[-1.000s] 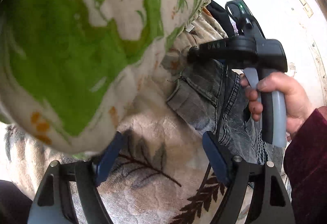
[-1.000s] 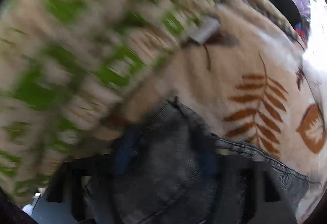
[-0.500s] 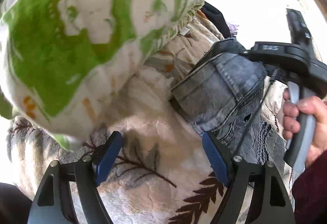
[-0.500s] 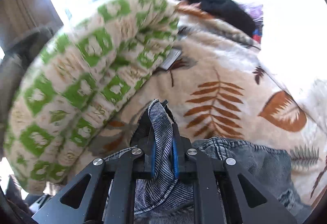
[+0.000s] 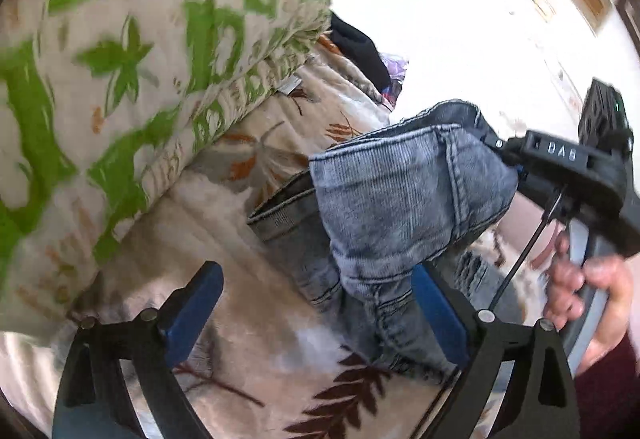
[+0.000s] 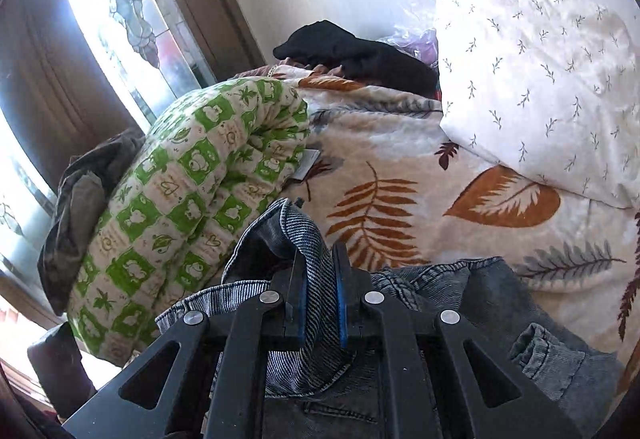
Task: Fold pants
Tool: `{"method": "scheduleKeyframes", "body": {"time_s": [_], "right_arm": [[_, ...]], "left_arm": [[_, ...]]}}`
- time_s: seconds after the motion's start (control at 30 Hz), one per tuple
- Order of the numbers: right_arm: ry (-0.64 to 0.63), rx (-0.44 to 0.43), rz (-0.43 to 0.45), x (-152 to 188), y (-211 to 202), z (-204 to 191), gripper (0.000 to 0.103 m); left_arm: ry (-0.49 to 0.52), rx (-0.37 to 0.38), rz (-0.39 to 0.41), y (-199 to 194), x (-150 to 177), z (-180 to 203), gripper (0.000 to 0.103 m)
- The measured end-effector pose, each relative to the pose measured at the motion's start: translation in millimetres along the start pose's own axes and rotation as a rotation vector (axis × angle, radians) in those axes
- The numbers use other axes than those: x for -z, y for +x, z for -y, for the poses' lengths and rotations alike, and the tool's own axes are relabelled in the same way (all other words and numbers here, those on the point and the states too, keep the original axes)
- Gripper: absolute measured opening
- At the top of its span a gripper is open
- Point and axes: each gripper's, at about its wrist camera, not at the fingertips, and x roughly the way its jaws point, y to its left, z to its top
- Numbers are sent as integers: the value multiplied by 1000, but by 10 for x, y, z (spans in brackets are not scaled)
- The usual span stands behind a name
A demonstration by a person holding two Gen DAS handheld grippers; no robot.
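Leaf-print bedspread [image 6: 400,143] beside a green quilt [image 6: 192,175]. Right gripper [image 6: 320,303] pinches the jeans' [image 5: 404,191] edge, lifted off the bed; left gripper [image 5: 316,303], jaws opening, empty. Likely fold starting; next, left needs a second hold.

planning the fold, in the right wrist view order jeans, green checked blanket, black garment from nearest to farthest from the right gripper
1. jeans: pinched in the right gripper.
2. green checked blanket: rolled, to the left.
3. black garment: far back by the wall.
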Motion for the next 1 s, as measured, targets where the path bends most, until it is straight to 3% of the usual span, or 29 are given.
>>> {"method": "scheduleKeyframes", "body": {"time_s": [0.17,0.23,0.33,0.4,0.43,0.47,0.53,0.6,0.73,0.93,1.0], "right_arm": [[-50,-29,-77,-40,334,-167,10],[-66,-58,-157,-50,588,-264,12],[-86,-65,-260,-96,871,-342,27],[-86,-90,-260,-202,937,-362,29],[-90,-101,-236,-275,926,-368,36],[-90,-96,-219,-334,921,-364,50],[-75,-83,-193,-439,928,-343,64],[-97,-73,-198,-492,980,-348,64],[-166,-53,-327,-449,1329,-418,64],[-241,-26,-449,-251,1818,-510,64],[-275,4,-497,-100,1977,-565,52]], "left_arm": [[-106,-78,-7,31,20,-137,96],[-133,-107,-12,34,59,-197,97],[-167,-128,-22,89,52,-273,99],[-172,-146,-2,114,13,-262,99],[-177,-153,5,142,-15,-265,99],[-186,-154,9,163,-37,-268,99],[-199,-170,33,216,-100,-278,99],[-197,-200,57,274,-145,-301,100],[-156,-248,85,359,-150,-290,97],[-67,-278,88,434,-123,-220,74],[-47,-295,87,459,-111,-202,66]]}}
